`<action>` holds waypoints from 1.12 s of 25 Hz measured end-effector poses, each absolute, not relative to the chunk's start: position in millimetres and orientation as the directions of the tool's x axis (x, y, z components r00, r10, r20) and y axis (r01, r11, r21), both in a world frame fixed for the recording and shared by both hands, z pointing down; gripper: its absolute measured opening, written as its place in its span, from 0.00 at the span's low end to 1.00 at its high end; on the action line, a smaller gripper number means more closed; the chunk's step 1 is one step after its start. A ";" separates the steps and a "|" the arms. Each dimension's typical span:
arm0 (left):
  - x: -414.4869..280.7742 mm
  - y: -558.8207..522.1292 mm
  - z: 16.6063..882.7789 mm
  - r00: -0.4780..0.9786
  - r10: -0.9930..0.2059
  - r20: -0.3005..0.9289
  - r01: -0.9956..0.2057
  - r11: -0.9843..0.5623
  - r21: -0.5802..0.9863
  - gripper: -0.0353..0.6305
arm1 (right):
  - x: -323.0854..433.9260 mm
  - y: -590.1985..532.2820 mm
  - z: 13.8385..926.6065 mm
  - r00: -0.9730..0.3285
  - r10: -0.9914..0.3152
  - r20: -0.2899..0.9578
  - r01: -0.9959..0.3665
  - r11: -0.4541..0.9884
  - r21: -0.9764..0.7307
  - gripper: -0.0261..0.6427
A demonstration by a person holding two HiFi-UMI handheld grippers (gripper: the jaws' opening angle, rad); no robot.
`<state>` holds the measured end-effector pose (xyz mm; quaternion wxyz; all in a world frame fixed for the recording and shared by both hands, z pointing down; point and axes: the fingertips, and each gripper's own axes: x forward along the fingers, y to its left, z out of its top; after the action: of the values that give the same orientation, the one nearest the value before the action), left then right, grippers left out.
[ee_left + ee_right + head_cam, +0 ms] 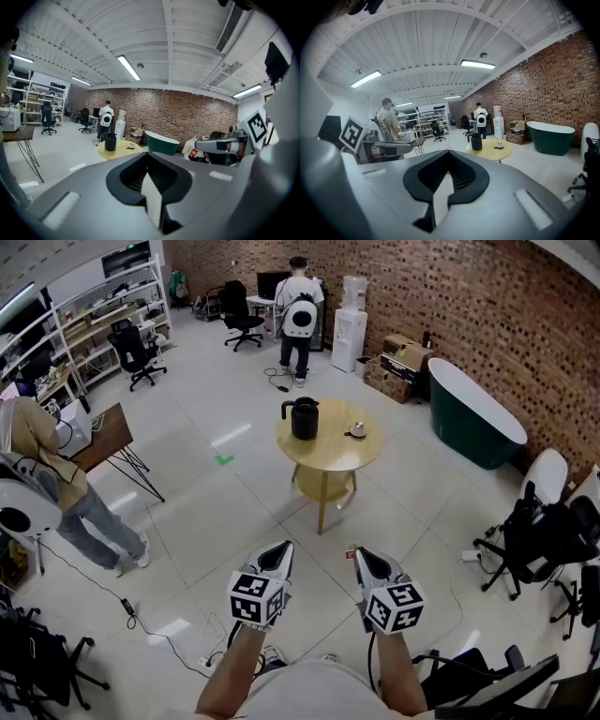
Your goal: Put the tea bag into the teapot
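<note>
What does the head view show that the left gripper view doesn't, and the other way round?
Only the head view: both forearms and a cable across the floor. Only the left gripper view: the ceiling and its strip lights. Both: the round table, the black teapot on it, the green bathtub, and the right gripper with a red tag at its tip.

- Left gripper: jaws closed, nothing between them, tilted slightly below level.
- Right gripper: jaws closed on small red tea bag tag, same tilt.
- Left forearm and right forearm bare, extended forward, side by side.
</note>
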<state>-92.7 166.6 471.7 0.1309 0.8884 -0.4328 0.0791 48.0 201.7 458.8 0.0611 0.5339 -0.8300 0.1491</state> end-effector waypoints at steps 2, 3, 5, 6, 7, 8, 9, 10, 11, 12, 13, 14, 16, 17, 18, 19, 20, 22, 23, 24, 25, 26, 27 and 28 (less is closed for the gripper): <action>-90.6 167.5 473.2 0.611 -0.749 0.257 -0.791 -0.589 0.164 0.07 | 50.4 202.6 460.0 -0.424 -0.868 0.260 -0.904 0.386 -0.186 0.04; -89.3 167.9 473.8 0.610 -0.749 0.258 -0.792 -0.588 0.164 0.07 | 51.9 203.0 460.6 -0.425 -0.867 0.260 -0.903 0.386 -0.188 0.04; -86.0 168.6 474.7 0.607 -0.751 0.260 -0.794 -0.585 0.164 0.07 | 55.8 203.7 461.8 -0.426 -0.866 0.261 -0.902 0.386 -0.190 0.04; -84.4 169.0 475.0 0.606 -0.751 0.262 -0.795 -0.584 0.164 0.07 | 57.8 204.1 462.4 -0.427 -0.866 0.262 -0.902 0.387 -0.192 0.04; -83.1 169.7 475.5 0.605 -0.751 0.265 -0.796 -0.583 0.165 0.07 | 59.4 204.5 463.1 -0.428 -0.865 0.263 -0.902 0.387 -0.195 0.04; -82.3 170.6 476.1 0.603 -0.751 0.267 -0.797 -0.581 0.165 0.07 | 60.5 205.0 463.9 -0.429 -0.864 0.264 -0.901 0.387 -0.197 0.04; -81.8 171.8 477.1 0.602 -0.751 0.271 -0.798 -0.579 0.166 0.07 | 61.2 205.7 464.8 -0.430 -0.863 0.266 -0.900 0.387 -0.201 0.04; -81.4 173.0 478.2 0.600 -0.752 0.274 -0.799 -0.577 0.167 0.07 | 61.8 206.5 465.7 -0.432 -0.861 0.267 -0.899 0.388 -0.204 0.04; -80.8 174.3 479.2 0.598 -0.752 0.277 -0.801 -0.575 0.168 0.07 | 62.5 207.4 466.8 -0.435 -0.860 0.267 -0.897 0.389 -0.208 0.04; -79.6 175.6 480.1 0.596 -0.753 0.280 -0.802 -0.573 0.168 0.07 | 63.8 208.4 467.8 -0.438 -0.858 0.267 -0.896 0.391 -0.211 0.04; -78.0 177.0 480.6 0.593 -0.754 0.283 -0.804 -0.570 0.168 0.07 | 65.5 209.5 468.9 -0.441 -0.857 0.267 -0.894 0.393 -0.214 0.04; -76.1 178.3 481.0 0.590 -0.755 0.285 -0.806 -0.567 0.167 0.07 | 67.8 210.6 469.8 -0.444 -0.855 0.267 -0.892 0.396 -0.217 0.04; -71.1 180.9 481.7 0.583 -0.759 0.289 -0.811 -0.560 0.166 0.07 | 73.6 212.9 471.2 -0.450 -0.852 0.267 -0.889 0.400 -0.223 0.04; -68.0 182.4 482.5 0.580 -0.760 0.292 -0.814 -0.557 0.164 0.07 | 77.2 214.1 471.6 -0.453 -0.851 0.266 -0.888 0.401 -0.226 0.04; -64.4 184.0 483.6 0.577 -0.761 0.296 -0.816 -0.555 0.162 0.07 | 81.3 215.3 472.1 -0.455 -0.850 0.264 -0.886 0.403 -0.229 0.04; -60.4 185.9 485.0 0.574 -0.762 0.298 -0.818 -0.553 0.160 0.07 | 85.9 216.6 472.6 -0.457 -0.850 0.261 -0.885 0.405 -0.231 0.04; -56.1 188.0 486.5 0.571 -0.764 0.300 -0.819 -0.551 0.158 0.07 | 90.6 217.8 473.5 -0.459 -0.850 0.258 -0.883 0.407 -0.233 0.04; -48.6 193.4 489.5 0.565 -0.767 0.304 -0.824 -0.545 0.155 0.07 | 99.2 220.5 476.2 -0.465 -0.848 0.255 -0.880 0.411 -0.238 0.04; -45.8 197.0 491.1 0.561 -0.769 0.307 -0.826 -0.542 0.154 0.07 | 102.7 222.7 478.0 -0.468 -0.846 0.255 -0.878 0.413 -0.242 0.04; -43.8 200.8 492.9 0.557 -0.771 0.310 -0.829 -0.537 0.154 0.07 | 105.9 225.1 480.0 -0.471 -0.844 0.256 -0.876 0.415 -0.246 0.04; -42.6 204.1 494.7 0.552 -0.773 0.313 -0.833 -0.532 0.154 0.07 | 108.7 226.9 481.8 -0.474 -0.843 0.256 -0.875 0.416 -0.249 0.04; -42.0 206.4 496.6 0.547 -0.775 0.318 -0.836 -0.526 0.155 0.07 | 111.1 227.8 483.2 -0.476 -0.841 0.257 -0.873 0.417 -0.252 0.04; -42.0 207.9 498.4 0.542 -0.776 0.323 -0.839 -0.521 0.157 0.07 | 112.7 228.0 484.2 -0.479 -0.839 0.257 -0.871 0.419 -0.256 0.04; -42.2 209.0 499.8 0.537 -0.778 0.326 -0.842 -0.515 0.159 0.07 | 113.8 227.8 485.0 -0.483 -0.837 0.257 -0.869 0.422 -0.258 0.04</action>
<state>-42.2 209.0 499.8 0.1501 0.8638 -0.4688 0.1074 113.8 227.8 485.0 0.0444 0.5067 -0.8419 0.1800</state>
